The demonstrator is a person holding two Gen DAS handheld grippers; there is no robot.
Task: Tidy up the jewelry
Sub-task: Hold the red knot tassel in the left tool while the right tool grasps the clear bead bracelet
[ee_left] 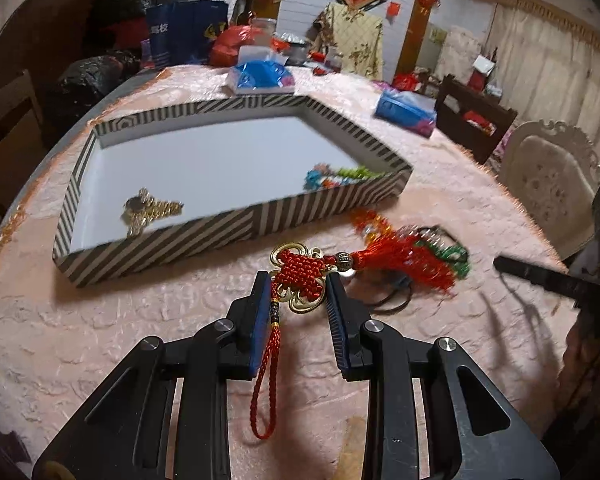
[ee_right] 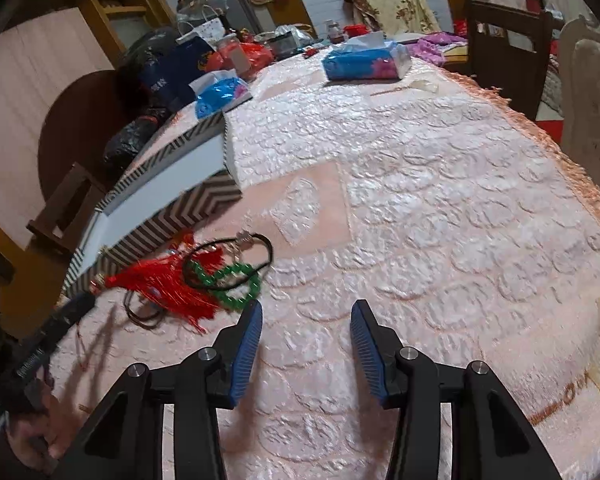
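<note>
Red woven knot charm (ee_left: 302, 276) is sitting between my left tongs (ee_left: 298, 284), jaws apart, tassel trailing toward three o'clock; right tongs (ee_right: 305, 314) are gaping, farther off.

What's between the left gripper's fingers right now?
In the left wrist view, the red knot ornament lies between the open left gripper fingers, its loop cord trailing back over the pink tablecloth.

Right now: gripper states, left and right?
Left gripper: fingers either side of the red knot ornament; whether they grip it cannot be told.
Right gripper: open, holding nothing, over the pink tablecloth.
</note>
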